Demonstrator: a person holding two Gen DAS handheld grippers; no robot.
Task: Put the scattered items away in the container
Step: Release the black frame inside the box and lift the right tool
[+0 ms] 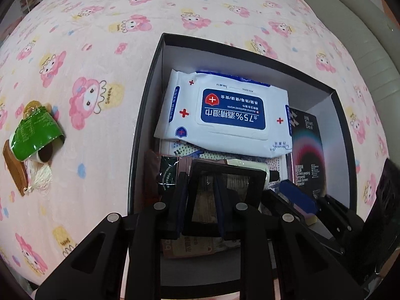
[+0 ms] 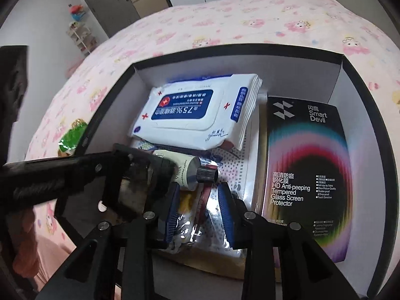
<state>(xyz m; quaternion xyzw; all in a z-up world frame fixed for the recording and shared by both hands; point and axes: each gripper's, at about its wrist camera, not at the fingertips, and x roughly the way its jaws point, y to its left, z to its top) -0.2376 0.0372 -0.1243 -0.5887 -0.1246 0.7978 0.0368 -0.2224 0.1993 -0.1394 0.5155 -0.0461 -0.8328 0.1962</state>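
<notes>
Nearest to me is my right gripper (image 2: 199,212). A shiny crinkled packet (image 2: 190,210) lies between its blue jaws, but I cannot tell if they press on it. My left gripper (image 1: 200,200) has its jaws pinching a black-framed flat thing (image 1: 225,172) low over the box.

On the bed (image 1: 100,37), with its pink cartoon cover, stands the black box (image 2: 240,50), white inside. At its right side lies a dark carton (image 2: 305,165) that says "Smart Devil" and "HD Anti-peeping Tempered Glass Screen Protector". Beside it lies a white pack of wipes (image 2: 190,115) with a blue label, "75%" and red crosses. Before the pack lies a pale tube (image 2: 185,170) with a dark cap, and its writing is too blurred to read.

Outside on the bed, well apart from the box, a green packet (image 1: 35,132) rests on a wooden comb (image 1: 15,167) with a tassel.
</notes>
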